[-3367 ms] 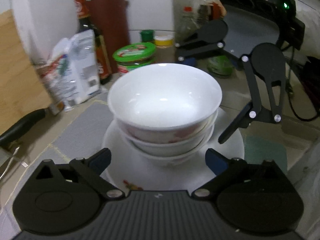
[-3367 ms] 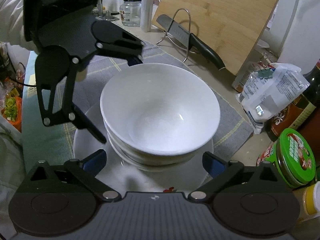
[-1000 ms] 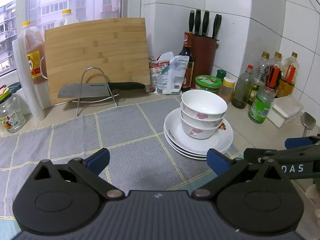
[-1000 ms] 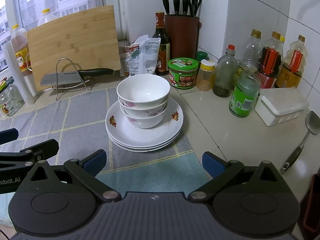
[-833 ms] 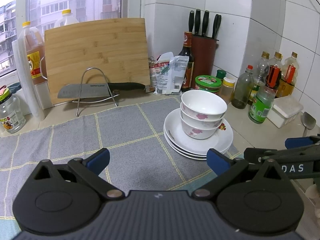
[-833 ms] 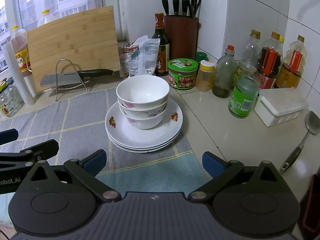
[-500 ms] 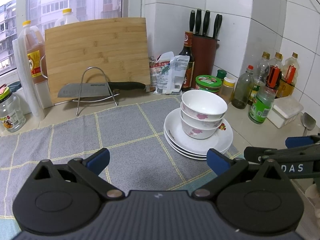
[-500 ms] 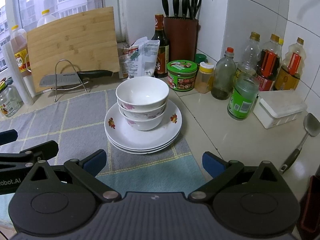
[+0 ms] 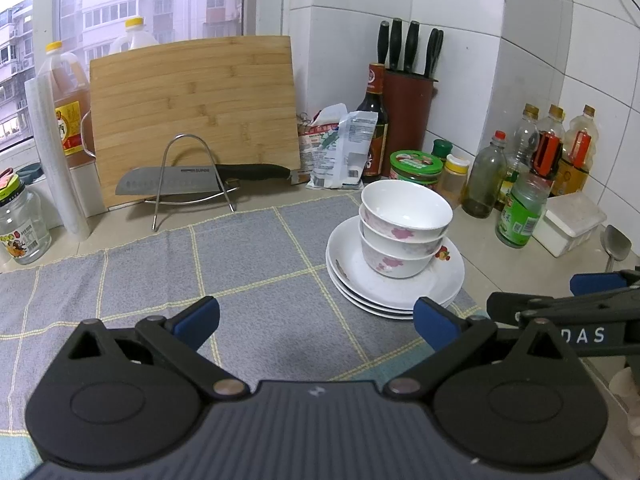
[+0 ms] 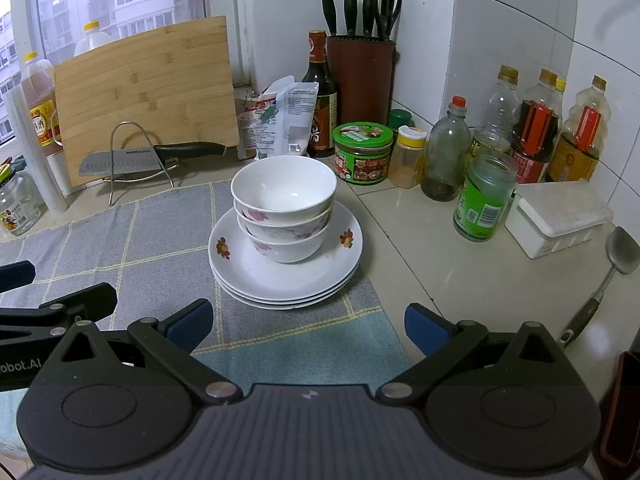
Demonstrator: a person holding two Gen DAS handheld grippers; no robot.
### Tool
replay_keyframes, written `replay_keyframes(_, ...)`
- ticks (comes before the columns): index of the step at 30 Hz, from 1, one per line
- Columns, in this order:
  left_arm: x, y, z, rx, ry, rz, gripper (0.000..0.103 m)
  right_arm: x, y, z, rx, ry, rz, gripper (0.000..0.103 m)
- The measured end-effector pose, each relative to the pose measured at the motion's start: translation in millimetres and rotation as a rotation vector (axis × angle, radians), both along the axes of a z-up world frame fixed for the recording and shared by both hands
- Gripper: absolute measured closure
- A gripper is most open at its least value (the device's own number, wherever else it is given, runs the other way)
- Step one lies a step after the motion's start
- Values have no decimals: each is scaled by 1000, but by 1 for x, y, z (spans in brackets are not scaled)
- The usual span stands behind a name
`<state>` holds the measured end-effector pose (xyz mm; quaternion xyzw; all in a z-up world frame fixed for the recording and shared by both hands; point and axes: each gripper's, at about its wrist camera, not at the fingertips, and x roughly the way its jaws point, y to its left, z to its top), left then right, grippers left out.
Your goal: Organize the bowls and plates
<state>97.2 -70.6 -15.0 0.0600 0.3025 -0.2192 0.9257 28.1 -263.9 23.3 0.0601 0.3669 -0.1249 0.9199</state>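
Three white flowered bowls sit nested on a stack of white plates at the right edge of a grey checked mat. The bowls and plates also show in the right wrist view. My left gripper is open and empty, held back from the stack over the mat. My right gripper is open and empty, in front of the stack and apart from it. Each gripper shows at the edge of the other's view.
A knife rests on a wire stand before a bamboo cutting board. A knife block, sauce bottles, a green tin, a white box and a ladle line the counter at right.
Both grippers have pulled well back from the bowl stack since 3.4 s ago. Over the last second the views have barely shifted; the right gripper drifted slightly.
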Motion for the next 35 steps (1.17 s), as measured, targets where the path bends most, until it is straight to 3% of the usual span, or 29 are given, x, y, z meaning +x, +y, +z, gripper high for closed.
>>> replay_keyframes(35,-3,-4,2,1,0,-9,1,-5,-3,2,-10,-6,-5,0)
